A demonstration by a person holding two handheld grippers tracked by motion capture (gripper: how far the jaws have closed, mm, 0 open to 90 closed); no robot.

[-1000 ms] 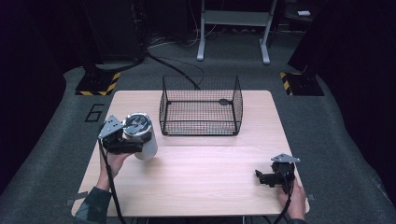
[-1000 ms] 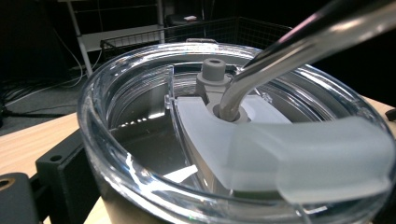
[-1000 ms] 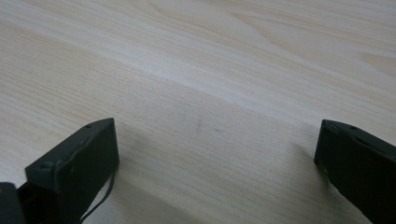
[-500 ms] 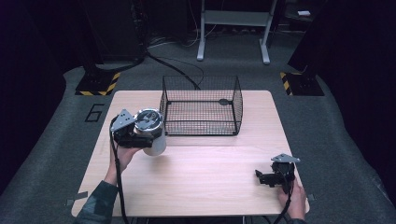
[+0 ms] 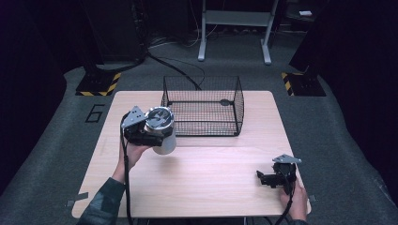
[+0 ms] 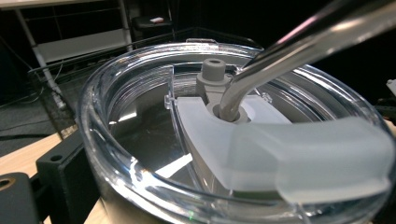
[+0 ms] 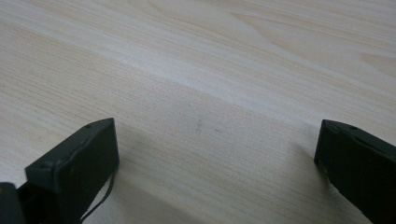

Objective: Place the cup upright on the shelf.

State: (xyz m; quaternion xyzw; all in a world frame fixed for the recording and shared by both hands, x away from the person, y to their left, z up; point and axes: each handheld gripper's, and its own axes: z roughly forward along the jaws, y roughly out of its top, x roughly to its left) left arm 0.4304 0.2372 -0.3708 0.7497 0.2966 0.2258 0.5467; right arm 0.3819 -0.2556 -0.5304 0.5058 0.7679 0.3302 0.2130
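Observation:
My left gripper (image 5: pixel 146 134) is shut on a pale tumbler (image 5: pixel 164 140) with a clear lid (image 5: pixel 159 119). It holds the tumbler above the table, just left of the black wire basket (image 5: pixel 202 106). Close up in the left gripper view, the lid (image 6: pixel 140 140) has a frosted slider and a clear straw (image 6: pixel 299 46) through its hole, with one black jaw at the lower left. My right gripper (image 5: pixel 271 178) rests open on the table's front right. Its fingers (image 7: pixel 77 161) stand wide apart over bare wood with nothing between them.
The light wooden table (image 5: pixel 211 183) sits on grey carpet. The basket is open-topped and stands at the table's far middle. A metal stand (image 5: pixel 234 28) and cables lie on the floor beyond it. Yellow-black striped blocks (image 5: pixel 98 84) flank the far corners.
My left gripper has carried the tumbler to the right and a little farther away, closer to the basket's left side. The right gripper has stayed in place.

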